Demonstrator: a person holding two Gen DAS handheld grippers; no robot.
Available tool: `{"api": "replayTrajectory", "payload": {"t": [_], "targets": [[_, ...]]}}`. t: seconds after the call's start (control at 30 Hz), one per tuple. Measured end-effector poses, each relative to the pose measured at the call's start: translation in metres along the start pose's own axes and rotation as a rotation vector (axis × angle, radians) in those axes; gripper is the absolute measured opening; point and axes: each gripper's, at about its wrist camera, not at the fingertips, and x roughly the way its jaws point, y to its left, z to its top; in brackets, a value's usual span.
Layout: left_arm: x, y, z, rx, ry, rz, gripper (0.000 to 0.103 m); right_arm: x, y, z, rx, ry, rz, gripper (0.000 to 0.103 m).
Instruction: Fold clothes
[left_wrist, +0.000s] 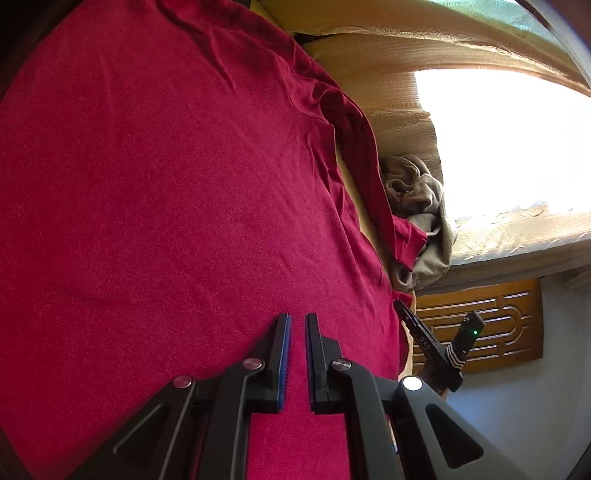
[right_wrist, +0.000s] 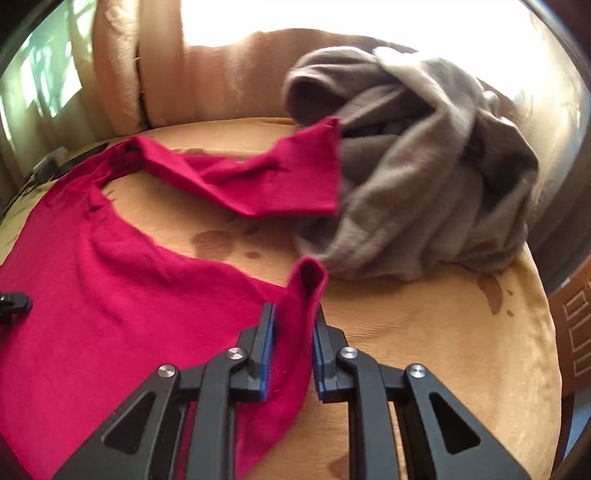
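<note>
So here's where we're at with the red shirt (left_wrist: 177, 192): it's spread mostly flat over the tan cushion (right_wrist: 424, 332), body smoothed out, with one sleeve (right_wrist: 266, 181) flopped out toward the far edge, where its cuff ends up against a crumpled grey garment (right_wrist: 424, 177). That grey one sits bunched near the cushion's far right corner and isn't folded at all.

Our right gripper (right_wrist: 293, 314) has a bottom corner of the shirt pinched between its blue pads, clamped on the fabric, with a bit of hem poking up past the tips. Our left gripper (left_wrist: 297, 317) hovers low over the shirt body, jaws nearly together with a thin gap, and we can't see any cloth caught in them.

Best guess: we're on a fold of the red shirt, with the right side's corner in hand. Whether that corner was just picked up or is about to be laid down, we honestly can't call from this. Either way the shirt has no finished fold showing. Whatever comes next needs that loose sleeve dealt with, and the pinch kept firm so the thin knit doesn't slide out.
</note>
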Motion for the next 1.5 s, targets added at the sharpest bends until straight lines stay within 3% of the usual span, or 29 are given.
{"api": "replayTrajectory", "payload": {"t": [0.1,0.2,0.23,0.3,0.37,0.43,0.47,0.5,0.63,0.8,0.83,0.9,0.93,0.97,1.13,1.23,1.27,1.33,1.37,1.43,1.5], "targets": [[0.0,-0.004,-0.002,0.059,-0.005,0.006,0.008,-0.004,-0.02,-0.007,0.023,-0.011,-0.004,0.02],[0.001,-0.009,-0.005,0.108,-0.013,0.02,0.008,-0.015,-0.017,-0.011,-0.044,-0.027,-0.136,0.021],[0.002,-0.01,-0.006,0.118,-0.014,0.029,0.008,-0.02,-0.016,-0.013,-0.053,-0.036,-0.143,0.021],[0.001,-0.012,-0.006,0.127,-0.01,0.051,0.008,-0.032,-0.018,-0.015,-0.027,-0.047,-0.057,0.023],[-0.003,-0.013,-0.007,0.118,-0.006,0.063,0.008,-0.044,-0.023,-0.014,0.03,-0.057,0.091,0.03],[-0.009,-0.015,-0.008,0.111,-0.008,0.057,0.008,-0.055,-0.025,-0.007,0.094,-0.066,0.243,0.055],[-0.013,-0.017,-0.008,0.112,-0.011,0.048,0.008,-0.059,-0.022,-0.001,0.119,-0.073,0.303,0.081],[-0.017,-0.02,-0.009,0.117,-0.014,0.041,0.008,-0.063,-0.018,0.005,0.132,-0.087,0.343,0.089],[-0.033,-0.032,-0.011,0.153,-0.03,0.021,0.008,-0.071,0.001,0.041,0.126,-0.096,0.373,0.088],[-0.043,-0.036,-0.01,0.207,-0.08,0.056,0.008,-0.041,-0.007,0.09,0.202,-0.067,0.362,0.088],[-0.042,-0.035,-0.01,0.222,-0.087,0.064,0.011,-0.031,-0.011,0.099,0.216,-0.061,0.354,0.088],[-0.039,-0.034,-0.012,0.251,-0.102,0.08,0.029,-0.01,-0.018,0.112,0.259,-0.046,0.354,0.088],[-0.038,-0.034,-0.012,0.265,-0.109,0.089,0.062,0.0,-0.024,0.117,0.291,-0.039,0.36,0.088],[-0.037,-0.034,-0.013,0.28,-0.116,0.097,0.083,0.009,-0.03,0.12,0.325,-0.029,0.376,0.088],[-0.03,-0.031,-0.017,0.353,-0.152,0.138,0.083,0.045,-0.048,0.117,0.443,0.025,0.483,0.088],[-0.027,-0.03,-0.019,0.397,-0.173,0.163,0.088,0.066,-0.045,0.108,0.434,0.085,0.472,0.089],[-0.025,-0.03,-0.019,0.411,-0.18,0.171,0.096,0.07,-0.042,0.106,0.409,0.092,0.461,0.089],[-0.023,-0.029,-0.021,0.44,-0.195,0.188,0.102,0.07,-0.031,0.104,0.321,0.077,0.434,0.094],[-0.02,-0.031,-0.022,0.458,-0.195,0.212,0.102,0.07,-0.022,0.104,0.266,0.079,0.412,0.103],[-0.019,-0.032,-0.022,0.466,-0.191,0.228,0.102,0.071,0.0,0.103,0.145,0.091,0.329,0.103],[-0.024,-0.025,-0.02,0.431,-0.207,0.179,0.102,0.071,0.018,0.098,0.043,0.086,0.233,0.103]]}}
